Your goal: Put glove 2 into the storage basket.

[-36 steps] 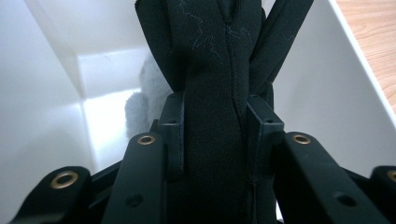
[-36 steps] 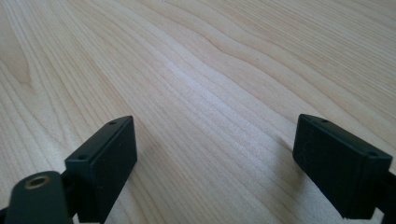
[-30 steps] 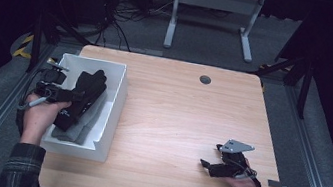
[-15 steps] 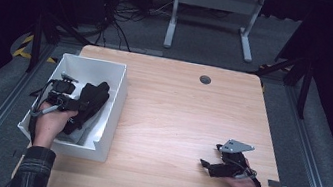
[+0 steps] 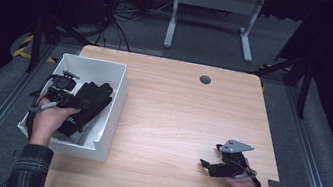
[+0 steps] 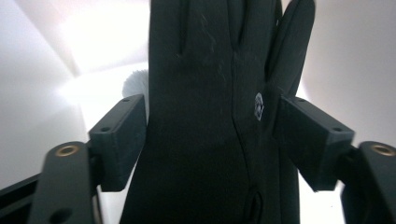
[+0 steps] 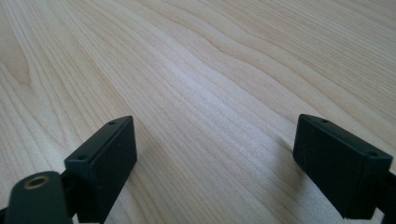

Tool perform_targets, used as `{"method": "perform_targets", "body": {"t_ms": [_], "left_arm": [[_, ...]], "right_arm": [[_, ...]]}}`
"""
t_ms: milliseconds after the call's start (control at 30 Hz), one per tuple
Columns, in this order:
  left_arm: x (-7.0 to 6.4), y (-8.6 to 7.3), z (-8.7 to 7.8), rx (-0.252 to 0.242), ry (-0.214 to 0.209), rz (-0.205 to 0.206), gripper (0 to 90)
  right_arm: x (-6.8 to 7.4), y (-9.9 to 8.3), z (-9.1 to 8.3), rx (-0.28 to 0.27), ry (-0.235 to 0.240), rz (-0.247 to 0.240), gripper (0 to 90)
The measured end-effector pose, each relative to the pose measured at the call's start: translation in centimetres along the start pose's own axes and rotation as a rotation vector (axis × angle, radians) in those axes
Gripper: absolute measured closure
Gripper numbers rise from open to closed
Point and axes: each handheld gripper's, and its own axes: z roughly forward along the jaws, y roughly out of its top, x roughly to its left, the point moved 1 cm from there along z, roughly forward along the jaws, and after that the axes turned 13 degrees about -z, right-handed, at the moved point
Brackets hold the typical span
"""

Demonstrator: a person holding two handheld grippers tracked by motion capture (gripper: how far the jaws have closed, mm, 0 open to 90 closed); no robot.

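Jaws astride black glove [image 6: 210, 116] — fingers outstretched

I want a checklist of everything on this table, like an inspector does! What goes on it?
Surface: wooden table, bare in the middle, with a round dark grommet near the far edge.
Job's things: black glove in the white bin at the table's left.
Clutter: nothing seen.
Tongs: left tongs sit either side of the glove, whether gripping I cannot tell; right tongs open, low over bare wood.
Cables: a tangle on the floor behind the table.
Surroundings: dark room, grey floor, white table legs beyond.
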Motion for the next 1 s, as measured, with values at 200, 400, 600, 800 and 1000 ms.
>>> {"method": "perform_targets", "body": {"t_ms": [200, 400, 600, 800, 1000], "left_arm": [[-0.7, 0.6, -1.6, -0.038, -0.021, 0.023, 21.5], [-2.4, 1.1, -3.2, -0.059, -0.06, 0.067, 18.0], [-4.3, 1.4, -3.8, -0.085, -0.125, 0.098, 16.4], [-6.0, 1.6, -3.9, -0.091, -0.159, 0.139, 15.7], [-8.7, 1.6, -4.0, -0.109, -0.202, 0.191, 15.6]], "right_arm": [[0.0, 0.0, 0.0, 0.0, 0.0, 0.0, 14.2], [0.0, 0.0, 0.0, 0.0, 0.0, 0.0, 14.2], [0.0, 0.0, 0.0, 0.0, 0.0, -0.002, 14.2], [0.0, 0.1, 0.1, -0.001, 0.005, -0.005, 14.2], [0.0, 0.1, 0.2, -0.002, 0.011, -0.012, 14.0]]}}
